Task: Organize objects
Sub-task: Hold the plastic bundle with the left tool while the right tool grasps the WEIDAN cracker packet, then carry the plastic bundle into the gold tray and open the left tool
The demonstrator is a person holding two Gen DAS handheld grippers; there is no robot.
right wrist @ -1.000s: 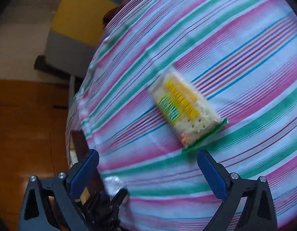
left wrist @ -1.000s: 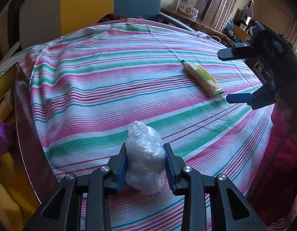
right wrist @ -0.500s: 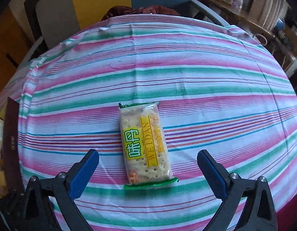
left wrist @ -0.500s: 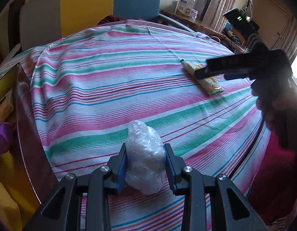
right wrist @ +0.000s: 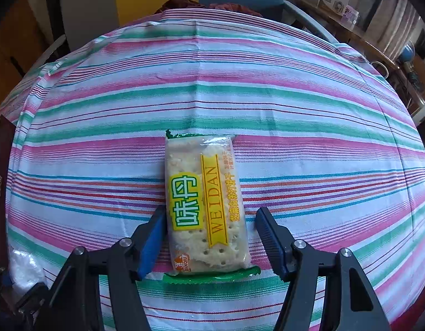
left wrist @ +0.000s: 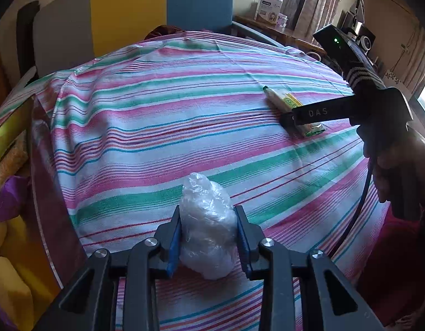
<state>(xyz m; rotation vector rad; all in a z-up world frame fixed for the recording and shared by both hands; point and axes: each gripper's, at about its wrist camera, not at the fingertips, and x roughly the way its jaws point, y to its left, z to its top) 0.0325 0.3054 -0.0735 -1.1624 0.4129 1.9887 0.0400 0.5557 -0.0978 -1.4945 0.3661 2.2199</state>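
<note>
Left gripper (left wrist: 208, 241) clamped on a crumpled clear plastic wad (left wrist: 207, 229), pads pressing both its sides, low over the near edge of the striped tablecloth (left wrist: 157, 127). Right gripper (right wrist: 209, 241) with fingers apart, straddling the near end of the cracker pack (right wrist: 204, 204); left pad at the wrapper edge, right pad clear. Pack lies flat near the table's right edge.

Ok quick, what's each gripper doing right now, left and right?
Left gripper: shut on the clear plastic bag.
Right gripper: open, fingers either side of the Weidan cracker packet, not yet clamped.
</note>
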